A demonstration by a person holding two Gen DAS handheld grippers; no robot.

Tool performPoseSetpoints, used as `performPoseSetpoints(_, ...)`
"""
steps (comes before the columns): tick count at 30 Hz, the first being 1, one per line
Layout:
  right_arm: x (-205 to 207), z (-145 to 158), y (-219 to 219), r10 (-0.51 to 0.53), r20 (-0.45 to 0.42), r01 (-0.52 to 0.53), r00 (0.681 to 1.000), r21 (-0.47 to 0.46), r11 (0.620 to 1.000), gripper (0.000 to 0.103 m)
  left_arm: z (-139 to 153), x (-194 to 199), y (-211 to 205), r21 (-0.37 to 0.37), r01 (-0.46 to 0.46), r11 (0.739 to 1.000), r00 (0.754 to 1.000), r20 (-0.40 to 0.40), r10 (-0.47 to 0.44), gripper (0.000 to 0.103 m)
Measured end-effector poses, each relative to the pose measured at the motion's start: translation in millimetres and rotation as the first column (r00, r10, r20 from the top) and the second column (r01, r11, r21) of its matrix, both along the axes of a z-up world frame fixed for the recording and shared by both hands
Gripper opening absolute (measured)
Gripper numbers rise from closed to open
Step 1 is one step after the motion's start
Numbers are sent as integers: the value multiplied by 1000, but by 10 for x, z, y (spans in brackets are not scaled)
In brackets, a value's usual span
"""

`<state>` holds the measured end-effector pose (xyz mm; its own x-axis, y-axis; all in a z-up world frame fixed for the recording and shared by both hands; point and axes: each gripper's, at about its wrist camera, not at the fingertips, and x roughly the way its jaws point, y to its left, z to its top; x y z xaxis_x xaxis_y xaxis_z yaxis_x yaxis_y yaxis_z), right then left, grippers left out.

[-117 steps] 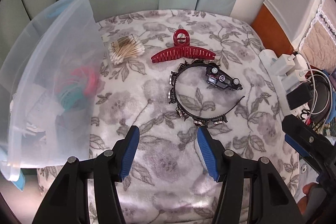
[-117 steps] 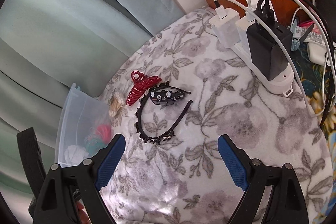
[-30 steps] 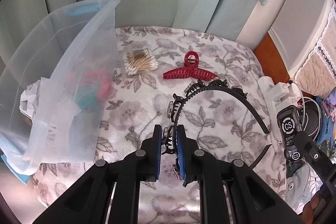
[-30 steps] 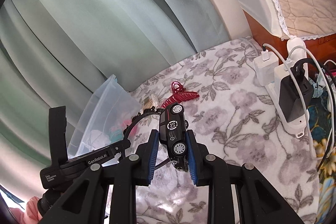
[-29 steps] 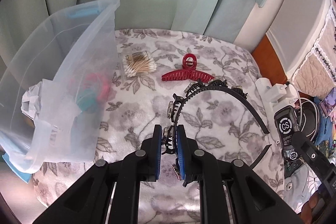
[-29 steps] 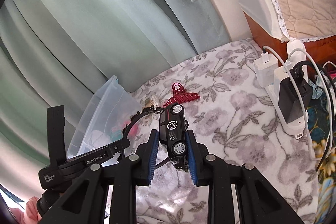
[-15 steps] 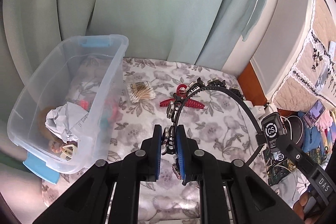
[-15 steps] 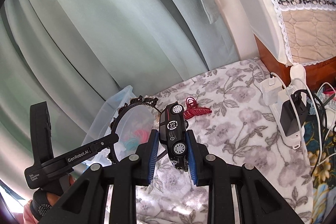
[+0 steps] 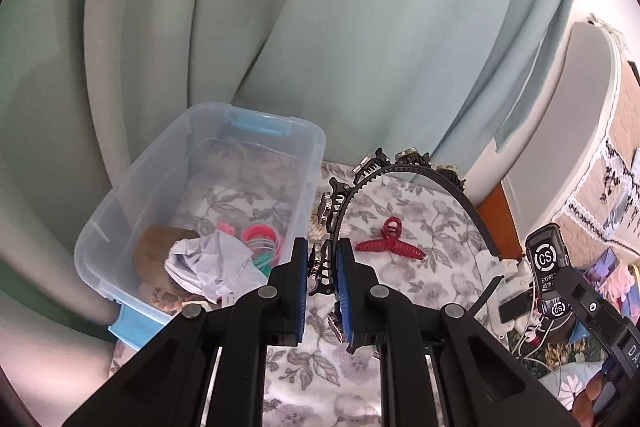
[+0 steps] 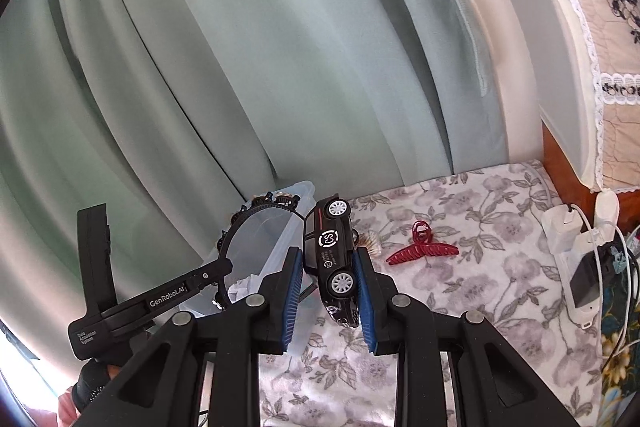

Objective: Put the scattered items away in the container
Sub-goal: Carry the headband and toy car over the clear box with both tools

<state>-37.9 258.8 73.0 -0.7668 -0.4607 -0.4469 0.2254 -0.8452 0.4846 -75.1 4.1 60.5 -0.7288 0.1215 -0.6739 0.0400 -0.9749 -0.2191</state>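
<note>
Above the floral tabletop (image 9: 400,291), both loads have been raised higher: the headband (image 9: 404,171) is gripped by the left tongs (image 9: 322,267), the toy car (image 10: 332,259) by the right tongs (image 10: 327,281). Both now hang near the container (image 9: 120,211), so dropping in seems next.

Your left gripper (image 9: 322,269) is matte black with ribbed blue pads (image 9: 345,275) and silver screws; your right gripper (image 10: 326,291) matches, white "GenRobot.AI" lettering beside it.
</note>
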Motion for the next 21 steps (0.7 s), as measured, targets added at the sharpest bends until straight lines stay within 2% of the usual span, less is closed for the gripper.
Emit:
performPoseSetpoints(6, -115, 25, -364, 72, -11, -71, 997, 28, 997, 28, -6, 18, -538, 29, -119, 992, 993, -5, 120, 14)
performPoseSetpoints(13, -259, 2, -919, 172, -7, -171, 985, 79, 982, 28, -80, 78, -1134, 56, -246, 968, 969, 1, 247, 14)
performPoseSetpoints(21, -444, -51, -1449, 259, 11, -258, 966, 131, 957, 28, -192, 99, -1541, 55, -335, 941, 942, 10, 335, 14)
